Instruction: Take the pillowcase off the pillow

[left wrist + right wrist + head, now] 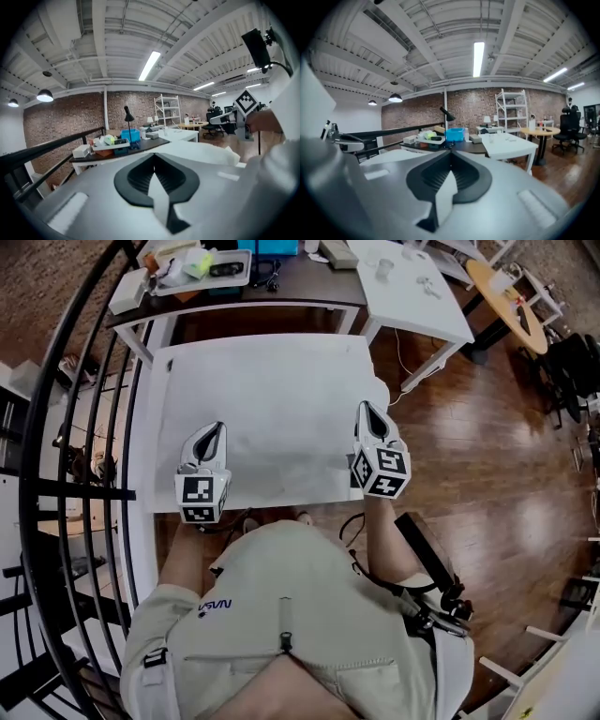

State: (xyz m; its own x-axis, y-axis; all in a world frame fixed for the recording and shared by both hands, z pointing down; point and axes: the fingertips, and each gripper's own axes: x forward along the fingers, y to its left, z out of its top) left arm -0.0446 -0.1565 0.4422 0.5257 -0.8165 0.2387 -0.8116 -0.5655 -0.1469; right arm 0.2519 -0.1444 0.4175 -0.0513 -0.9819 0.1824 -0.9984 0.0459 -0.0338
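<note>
With the pillowcase [272, 404] flat on the worktop [157, 470], the left hand-held gripper [217, 430] and right hand-held gripper [368, 412] are clamped, seemingly on its near hem; the 2 must next peel it off the pillow.

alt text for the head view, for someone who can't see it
From above, a person holds the left gripper and right gripper, each shut on the near part of a white pillowcase on a white table. Behind it stands a cluttered dark desk; wooden floor lies to the right.
</note>
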